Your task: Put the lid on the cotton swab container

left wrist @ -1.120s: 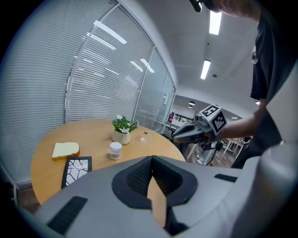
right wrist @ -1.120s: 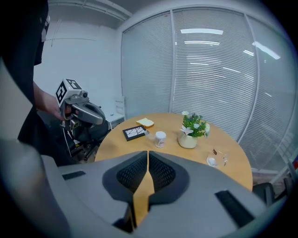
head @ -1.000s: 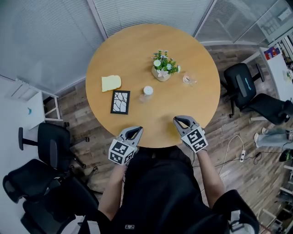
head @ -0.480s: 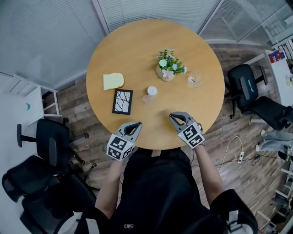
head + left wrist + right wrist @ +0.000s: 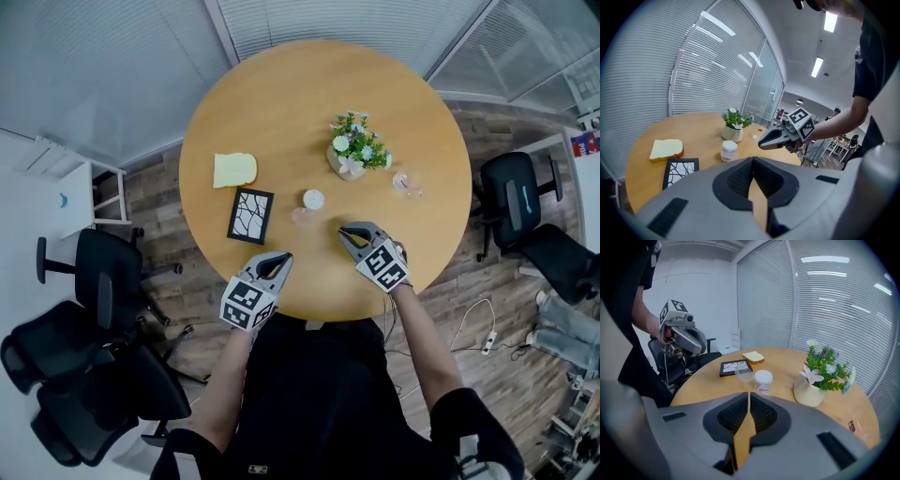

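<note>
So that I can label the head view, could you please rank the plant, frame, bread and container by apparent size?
1. plant
2. frame
3. bread, only a little smaller than the frame
4. container
All lie at a similar distance from the camera, so the order seems safe.

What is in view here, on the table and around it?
table: one, light wood, round, centre.
cotton swab container: one, white, mid-table.
lid: one, clear, beside the container, not on it.
potted flowers: one, green and white, right of the container.
bread slice: one, pale yellow, table's left.
picture frame: one, black, flat near the bread.
small clear object: one, right of the flowers, unidentifiable.
office chairs: several, black, on the floor.
left gripper: grey, shut, empty, near edge.
right gripper: grey, shut, empty, near the lid.
</note>
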Action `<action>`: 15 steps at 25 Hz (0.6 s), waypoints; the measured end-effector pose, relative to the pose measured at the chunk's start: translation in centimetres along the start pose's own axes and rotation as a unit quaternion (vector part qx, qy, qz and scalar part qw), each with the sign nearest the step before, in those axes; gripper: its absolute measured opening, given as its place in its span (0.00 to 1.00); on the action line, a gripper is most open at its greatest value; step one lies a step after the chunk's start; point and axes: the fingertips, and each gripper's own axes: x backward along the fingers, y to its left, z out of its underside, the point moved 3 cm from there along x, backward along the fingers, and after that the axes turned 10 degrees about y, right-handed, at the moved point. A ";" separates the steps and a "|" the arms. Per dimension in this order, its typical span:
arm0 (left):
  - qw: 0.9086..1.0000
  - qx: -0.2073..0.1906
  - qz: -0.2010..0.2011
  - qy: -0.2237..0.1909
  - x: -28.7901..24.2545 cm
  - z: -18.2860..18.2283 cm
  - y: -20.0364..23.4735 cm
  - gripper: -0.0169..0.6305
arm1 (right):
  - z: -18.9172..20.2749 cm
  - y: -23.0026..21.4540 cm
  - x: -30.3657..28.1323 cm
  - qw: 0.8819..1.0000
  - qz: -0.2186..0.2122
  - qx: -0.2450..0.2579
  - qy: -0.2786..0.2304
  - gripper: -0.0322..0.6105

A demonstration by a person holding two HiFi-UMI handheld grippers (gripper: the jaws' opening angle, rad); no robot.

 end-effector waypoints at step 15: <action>0.998 0.017 -0.045 0.030 -3.3 -0.6 1.8 0.04 | -0.2 -3.0 -7.3 0.997 -0.059 0.035 0.020 0.26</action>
